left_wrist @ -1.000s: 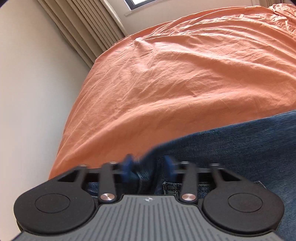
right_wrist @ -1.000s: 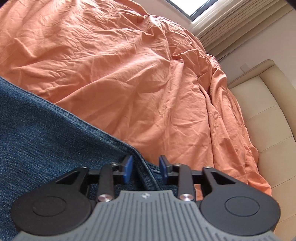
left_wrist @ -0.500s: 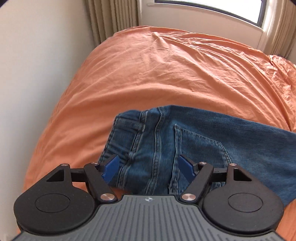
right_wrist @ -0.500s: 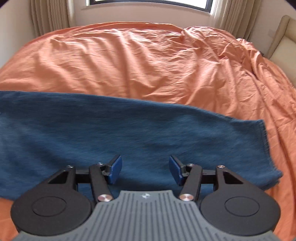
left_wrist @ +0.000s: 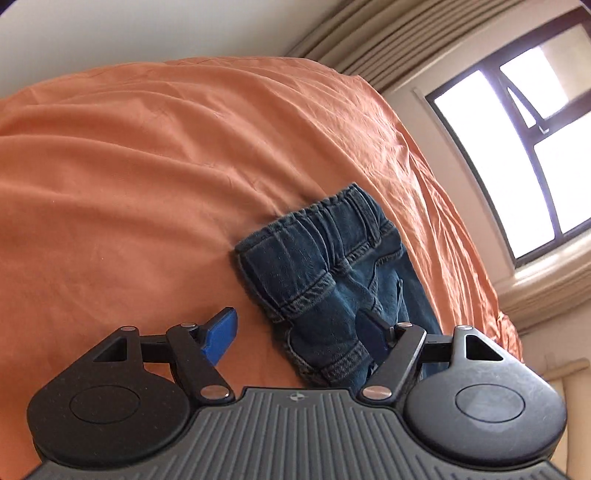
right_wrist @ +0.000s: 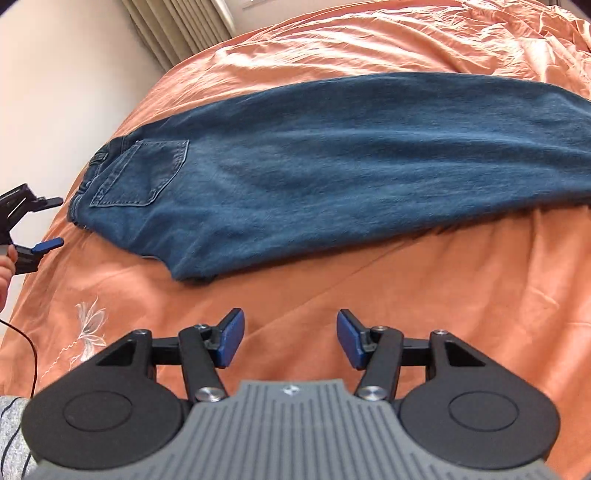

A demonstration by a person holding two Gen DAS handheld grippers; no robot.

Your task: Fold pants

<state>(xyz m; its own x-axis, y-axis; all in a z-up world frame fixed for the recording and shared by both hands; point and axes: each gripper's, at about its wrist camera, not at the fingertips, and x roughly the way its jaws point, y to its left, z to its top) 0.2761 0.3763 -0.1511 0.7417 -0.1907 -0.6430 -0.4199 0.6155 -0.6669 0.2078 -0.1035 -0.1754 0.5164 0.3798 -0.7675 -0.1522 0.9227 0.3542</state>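
Observation:
Blue jeans (right_wrist: 332, 162) lie flat across the orange bed, folded lengthwise, waist at the left with a back pocket (right_wrist: 144, 173) up, legs running off to the right. In the left wrist view the waistband (left_wrist: 325, 251) is seen end-on. My left gripper (left_wrist: 299, 332) is open and empty, just short of the waistband; it also shows in the right wrist view (right_wrist: 44, 225). My right gripper (right_wrist: 290, 339) is open and empty over bare sheet, in front of the jeans.
The orange bedsheet (right_wrist: 443, 295) covers the whole bed, with white flower embroidery (right_wrist: 86, 325) near the front left. A wall and curtains (right_wrist: 177, 29) stand left of the bed. A window (left_wrist: 517, 140) is beyond it.
Both grippers have let go of the jeans and pulled back from them. The jeans now lie flat on the bed. The left gripper has swung round to the waist end.

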